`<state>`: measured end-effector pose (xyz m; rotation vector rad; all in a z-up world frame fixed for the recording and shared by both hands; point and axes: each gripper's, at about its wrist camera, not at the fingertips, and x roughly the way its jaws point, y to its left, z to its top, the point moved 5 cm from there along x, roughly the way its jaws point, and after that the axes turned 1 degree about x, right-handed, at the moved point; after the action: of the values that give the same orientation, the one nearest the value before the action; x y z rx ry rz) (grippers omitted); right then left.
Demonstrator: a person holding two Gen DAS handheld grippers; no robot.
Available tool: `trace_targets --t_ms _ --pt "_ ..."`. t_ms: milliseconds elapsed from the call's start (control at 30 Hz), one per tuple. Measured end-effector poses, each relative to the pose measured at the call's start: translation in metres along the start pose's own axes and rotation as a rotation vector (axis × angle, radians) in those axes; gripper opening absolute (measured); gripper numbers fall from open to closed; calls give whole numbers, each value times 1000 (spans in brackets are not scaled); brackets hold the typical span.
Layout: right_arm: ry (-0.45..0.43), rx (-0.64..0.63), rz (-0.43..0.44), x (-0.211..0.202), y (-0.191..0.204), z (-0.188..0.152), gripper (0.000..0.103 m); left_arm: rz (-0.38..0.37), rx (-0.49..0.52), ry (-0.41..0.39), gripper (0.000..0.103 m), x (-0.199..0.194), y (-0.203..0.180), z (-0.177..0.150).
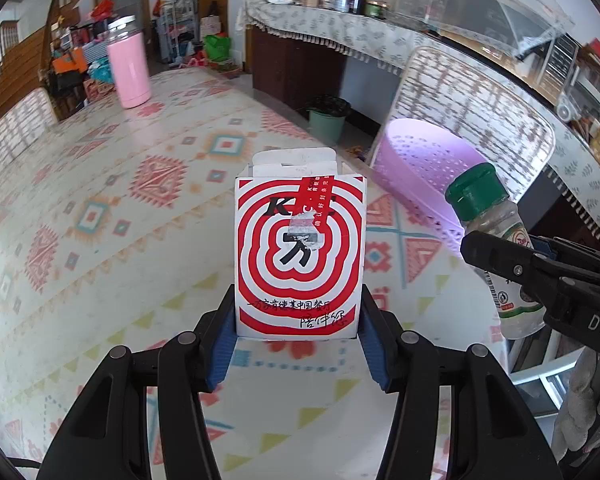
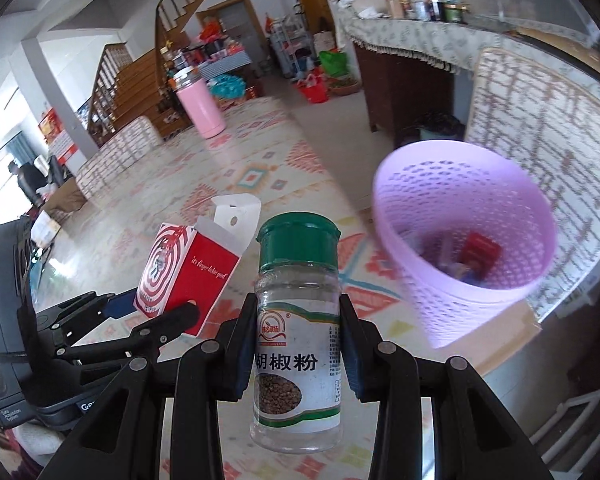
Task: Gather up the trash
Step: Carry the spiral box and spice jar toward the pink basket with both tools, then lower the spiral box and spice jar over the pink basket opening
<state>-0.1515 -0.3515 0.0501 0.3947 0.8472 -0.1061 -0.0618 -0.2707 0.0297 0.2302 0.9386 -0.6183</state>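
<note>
Our left tongs [image 1: 298,344] clamp the red-and-white carton [image 1: 300,256] above the patterned surface [image 1: 100,240]; our right tongs [image 2: 296,344] grip the pepper bottle [image 2: 298,336] near the lilac wastebasket [image 2: 500,280].

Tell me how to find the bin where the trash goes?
Look at the long table with the colourful patterned cloth, then go to its edge by the woven-back chair. There stands the purple basket, open on top with some trash inside. Its holey walls set it apart from the smooth pink tumbler at the far end.
</note>
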Motion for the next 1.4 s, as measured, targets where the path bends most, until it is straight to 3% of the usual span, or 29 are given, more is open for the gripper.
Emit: trace_targets --t_ms 567,1400 --pt "-44 107 -71 -30 -69 -2 40 -53 106 20 53 18 -63 16" --pt "-65 155 -67 -35 -95 13 40 -61 144 19 53 28 -88 44"
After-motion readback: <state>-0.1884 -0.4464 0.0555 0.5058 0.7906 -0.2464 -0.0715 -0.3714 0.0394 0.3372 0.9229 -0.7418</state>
